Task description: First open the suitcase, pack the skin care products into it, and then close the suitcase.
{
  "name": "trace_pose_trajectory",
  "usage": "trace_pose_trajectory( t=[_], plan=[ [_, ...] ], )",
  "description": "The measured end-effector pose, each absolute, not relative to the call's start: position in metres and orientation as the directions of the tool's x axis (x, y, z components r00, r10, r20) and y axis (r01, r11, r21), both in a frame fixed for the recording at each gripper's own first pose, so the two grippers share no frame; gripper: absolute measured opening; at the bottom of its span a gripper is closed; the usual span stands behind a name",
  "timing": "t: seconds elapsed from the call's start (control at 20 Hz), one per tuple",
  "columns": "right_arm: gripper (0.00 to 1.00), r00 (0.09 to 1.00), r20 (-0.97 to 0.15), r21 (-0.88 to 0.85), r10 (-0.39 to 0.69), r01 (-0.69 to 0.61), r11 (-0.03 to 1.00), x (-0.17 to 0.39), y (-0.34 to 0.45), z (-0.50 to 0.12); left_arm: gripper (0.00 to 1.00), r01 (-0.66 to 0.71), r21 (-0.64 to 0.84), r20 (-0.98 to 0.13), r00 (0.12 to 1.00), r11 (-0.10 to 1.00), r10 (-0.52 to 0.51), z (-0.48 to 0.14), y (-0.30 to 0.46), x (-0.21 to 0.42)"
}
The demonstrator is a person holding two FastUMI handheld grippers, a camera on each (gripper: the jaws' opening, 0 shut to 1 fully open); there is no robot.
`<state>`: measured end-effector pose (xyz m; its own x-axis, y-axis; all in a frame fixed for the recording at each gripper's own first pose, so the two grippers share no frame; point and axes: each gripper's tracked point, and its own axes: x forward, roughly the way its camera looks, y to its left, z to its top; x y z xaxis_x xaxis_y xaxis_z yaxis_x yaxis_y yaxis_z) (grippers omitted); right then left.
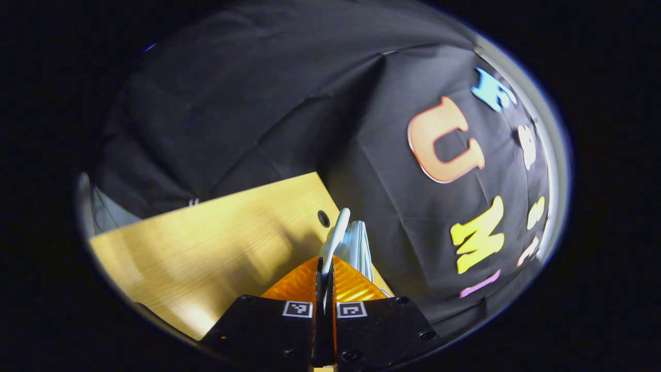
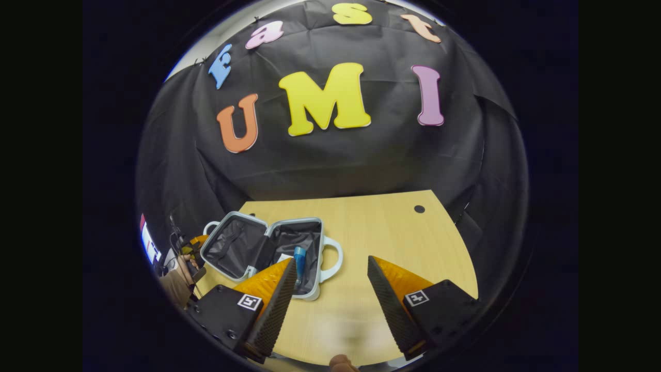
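Note:
In the right gripper view a small pale grey suitcase [image 2: 247, 221] lies wide open on the table, dark lining up, with a loop handle [image 2: 334, 258] on its right side. A blue skin care tube [image 2: 299, 259] lies in the right half, beside a small white item [image 2: 283, 257]. My right gripper [image 2: 331, 261] hovers open just in front of the case, nothing between its fingers. In the left gripper view my left gripper [image 1: 325, 268] is shut on a thin pale edge of the suitcase [image 1: 341, 232]. That gripper [image 2: 192, 253] and the hand [image 2: 178, 284] holding it sit at the case's left side.
The light wooden table [image 2: 392, 232] has a round cable hole [image 2: 419, 209] near its far right corner, also seen as a hole [image 1: 324, 218] beside the left gripper. Bare tabletop [image 1: 217, 232] stretches to the left of that gripper. Black cloth walls close in behind.

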<state>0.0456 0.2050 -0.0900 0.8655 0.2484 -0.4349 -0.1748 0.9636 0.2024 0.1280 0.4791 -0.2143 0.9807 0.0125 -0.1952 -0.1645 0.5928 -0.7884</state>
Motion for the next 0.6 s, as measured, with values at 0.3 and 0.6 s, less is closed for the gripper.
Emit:
trace_pose_trajectory(
  t=[0.3, 0.6],
  plan=[
    [0.78, 0.861, -0.420, 0.303, 0.288, -0.166, 0.938, 0.052, 0.162, -0.083, 0.03, -0.165, -0.485, -0.170, 0.981, 0.859, 0.092, -0.120, 0.421, 0.126],
    [0.78, 0.867, -0.392, 0.295, 0.306, -0.197, 0.935, 0.055, 0.115, -0.086, 0.03, -0.149, -0.097, -0.116, 0.984, 0.984, 0.137, -0.066, 0.321, 0.128]
  ],
)
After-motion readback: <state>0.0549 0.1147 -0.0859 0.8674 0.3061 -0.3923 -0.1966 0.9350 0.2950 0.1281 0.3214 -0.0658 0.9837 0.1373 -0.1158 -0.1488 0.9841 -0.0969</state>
